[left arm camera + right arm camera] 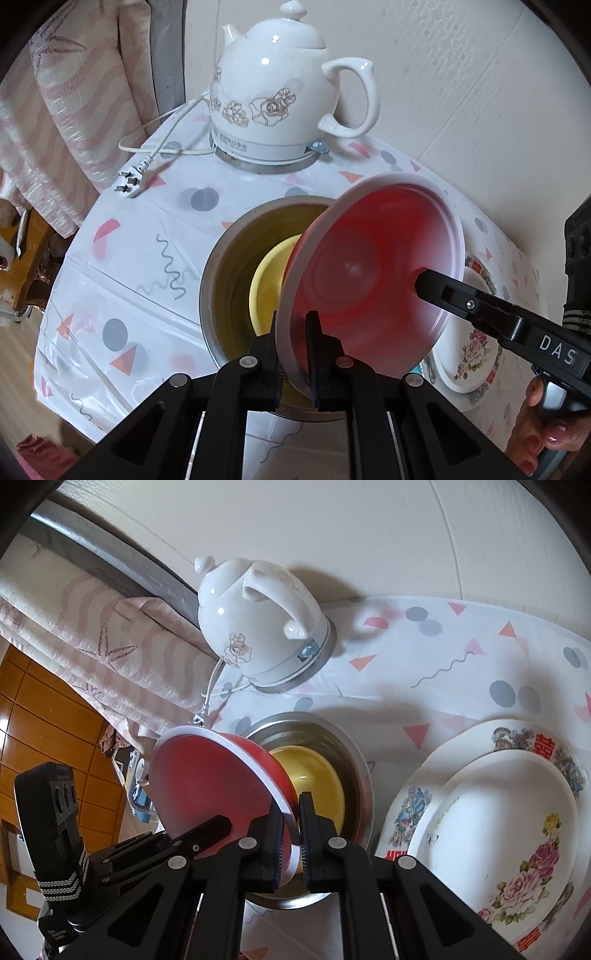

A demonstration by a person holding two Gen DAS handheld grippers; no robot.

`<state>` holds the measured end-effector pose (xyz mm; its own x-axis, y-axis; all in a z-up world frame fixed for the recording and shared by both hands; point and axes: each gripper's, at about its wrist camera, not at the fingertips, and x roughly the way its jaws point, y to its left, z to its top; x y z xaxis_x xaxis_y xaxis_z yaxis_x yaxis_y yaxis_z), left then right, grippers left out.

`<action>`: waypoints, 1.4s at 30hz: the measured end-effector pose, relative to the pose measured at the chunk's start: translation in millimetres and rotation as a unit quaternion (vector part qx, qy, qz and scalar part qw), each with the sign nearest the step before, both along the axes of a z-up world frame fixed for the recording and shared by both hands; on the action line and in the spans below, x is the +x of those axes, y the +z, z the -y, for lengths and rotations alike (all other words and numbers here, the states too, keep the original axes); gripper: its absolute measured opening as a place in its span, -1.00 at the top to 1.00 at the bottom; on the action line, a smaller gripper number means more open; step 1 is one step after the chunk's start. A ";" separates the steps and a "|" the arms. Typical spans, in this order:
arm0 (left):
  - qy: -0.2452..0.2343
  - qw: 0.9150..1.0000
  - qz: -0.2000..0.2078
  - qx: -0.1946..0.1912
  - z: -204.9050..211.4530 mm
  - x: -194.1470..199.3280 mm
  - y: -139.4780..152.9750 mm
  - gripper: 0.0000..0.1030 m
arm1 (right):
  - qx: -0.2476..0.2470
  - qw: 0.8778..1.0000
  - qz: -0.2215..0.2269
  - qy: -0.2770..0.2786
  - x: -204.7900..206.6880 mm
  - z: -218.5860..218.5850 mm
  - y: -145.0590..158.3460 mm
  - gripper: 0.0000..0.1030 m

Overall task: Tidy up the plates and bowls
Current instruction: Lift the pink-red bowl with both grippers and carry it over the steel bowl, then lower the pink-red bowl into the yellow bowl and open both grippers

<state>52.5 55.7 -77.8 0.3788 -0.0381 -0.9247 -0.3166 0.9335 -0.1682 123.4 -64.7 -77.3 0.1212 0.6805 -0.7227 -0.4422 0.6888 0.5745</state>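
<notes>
Here, red bowl [369,266]: tilted over the steel bowl [221,280]
Left claw [293,354]: pinching its rim
Right claw [291,834]: pinching its rim

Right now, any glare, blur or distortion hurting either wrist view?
Left wrist: sharp; fisheye bends the table edge; small glints on the kettle. Right wrist: same warp, horizon tilted, red bowl slightly hazy, stacked plates bright but readable.

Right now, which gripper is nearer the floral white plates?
Right. The right gripper, clamping the red plastic bowl's rim, sits beside the plates; the left gripper grips the rim's far side.
</notes>
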 end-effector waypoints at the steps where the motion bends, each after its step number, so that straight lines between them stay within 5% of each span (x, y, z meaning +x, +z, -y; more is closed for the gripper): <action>1: 0.001 1.000 -0.002 -0.002 -0.2 0.1 -1.4 0.79 | -0.001 1.000 -0.003 0.000 0.2 -0.1 -1.1 0.84; 17: 0.011 1.000 -0.029 0.002 -11.0 9.7 -24.3 0.76 | -0.022 0.999 -0.037 -0.003 10.8 -11.9 -25.4 0.81; 23: 0.017 1.000 -0.015 0.014 -14.8 9.9 -17.8 0.33 | -0.041 0.999 -0.025 -0.003 15.3 -12.9 -27.7 0.83; 26: 0.011 0.999 -0.008 0.030 -14.0 11.0 -15.5 0.34 | -0.039 0.999 -0.026 -0.005 18.0 -11.4 -28.1 0.83; 30: 0.010 0.999 -0.018 0.032 -14.7 13.9 -21.5 0.60 | -0.039 0.999 -0.026 -0.004 19.4 -13.5 -28.7 0.83; 42: 0.003 0.998 -0.020 0.054 -12.3 18.6 -25.2 0.65 | -0.052 0.999 -0.018 0.000 21.0 -20.5 -31.1 0.83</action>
<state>71.1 68.0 -103.0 0.3417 0.0649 -0.9376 -0.3267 0.9436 -0.0537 144.4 -44.2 -108.3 0.0945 0.6021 -0.7928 -0.4226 0.7453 0.5157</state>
